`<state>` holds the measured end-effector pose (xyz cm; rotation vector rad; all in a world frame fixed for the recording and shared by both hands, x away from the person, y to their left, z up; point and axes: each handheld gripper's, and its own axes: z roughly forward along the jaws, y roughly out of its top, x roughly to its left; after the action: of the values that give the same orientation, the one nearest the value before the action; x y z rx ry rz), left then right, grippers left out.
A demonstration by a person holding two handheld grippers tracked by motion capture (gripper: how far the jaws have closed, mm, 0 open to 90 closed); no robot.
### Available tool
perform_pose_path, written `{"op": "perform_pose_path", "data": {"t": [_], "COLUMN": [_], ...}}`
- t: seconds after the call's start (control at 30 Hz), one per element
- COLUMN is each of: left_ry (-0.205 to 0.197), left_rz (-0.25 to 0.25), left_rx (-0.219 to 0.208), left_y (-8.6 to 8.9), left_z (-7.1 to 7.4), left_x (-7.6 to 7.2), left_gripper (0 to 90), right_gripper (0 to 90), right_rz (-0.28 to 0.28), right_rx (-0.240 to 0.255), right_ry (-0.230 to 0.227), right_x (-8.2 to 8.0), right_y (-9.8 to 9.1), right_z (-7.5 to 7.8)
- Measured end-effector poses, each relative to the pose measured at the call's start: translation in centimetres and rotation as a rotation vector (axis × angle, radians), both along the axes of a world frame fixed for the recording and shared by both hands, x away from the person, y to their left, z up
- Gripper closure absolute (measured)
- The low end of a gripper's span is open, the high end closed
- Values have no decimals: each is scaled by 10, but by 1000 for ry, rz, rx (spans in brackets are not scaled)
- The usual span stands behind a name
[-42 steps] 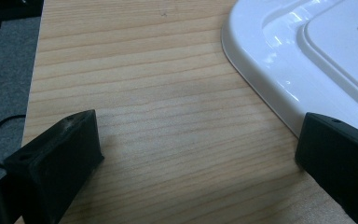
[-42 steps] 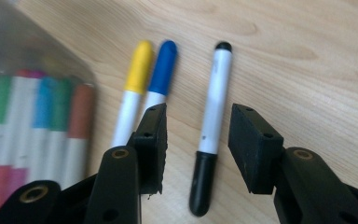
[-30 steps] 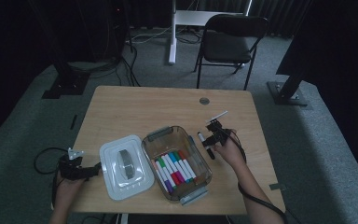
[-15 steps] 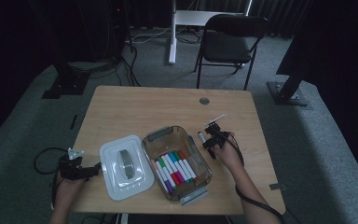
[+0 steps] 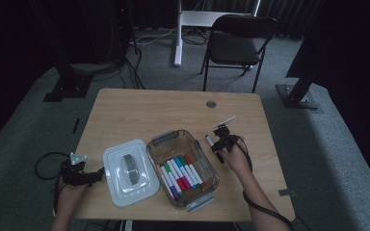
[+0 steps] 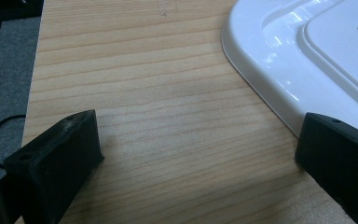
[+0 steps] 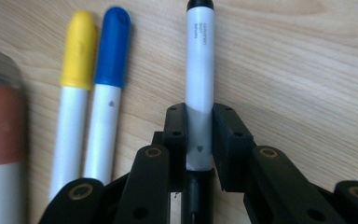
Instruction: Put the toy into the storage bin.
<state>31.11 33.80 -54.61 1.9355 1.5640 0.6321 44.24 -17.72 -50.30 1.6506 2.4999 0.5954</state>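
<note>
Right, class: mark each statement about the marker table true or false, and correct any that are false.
1. The right hand-held gripper is shut on a black-capped marker. True.
2. The white lid sits on the clear box. False: it lies on the table beside the box.
3. A yellow-capped marker and a blue-capped marker lie side by side on the table. True.
4. The left hand-held gripper grips the lid. False: its jaws stand open, one at the lid's edge.
</note>
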Motion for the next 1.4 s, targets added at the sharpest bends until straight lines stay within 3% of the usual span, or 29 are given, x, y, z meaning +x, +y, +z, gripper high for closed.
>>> {"op": "perform_pose_path", "data": {"t": [0.2,0.57,0.93,1.17,1.4], "left_ry": [0,0,-1,1,1], "left_rz": [0,0,1,1,1], "left_rx": [0,0,0,-2,-1], "left_y": [0,0,0,0,0], "left_z": [0,0,0,0,0], "left_x": [0,0,0,0,0], "left_gripper": [5,5,5,5,5], "right_gripper": [764,765,765,764,765], "right_rz": [-9,-5,88,180,242], "right_rx": [33,121,206,266,299], "right_ry": [-28,-99,-173,-171,-152], "right_x": [-8,-33,-61,-74,-84], "right_y": [-6,-13,4,27,52], "right_z": [25,89,141,157,154]}}
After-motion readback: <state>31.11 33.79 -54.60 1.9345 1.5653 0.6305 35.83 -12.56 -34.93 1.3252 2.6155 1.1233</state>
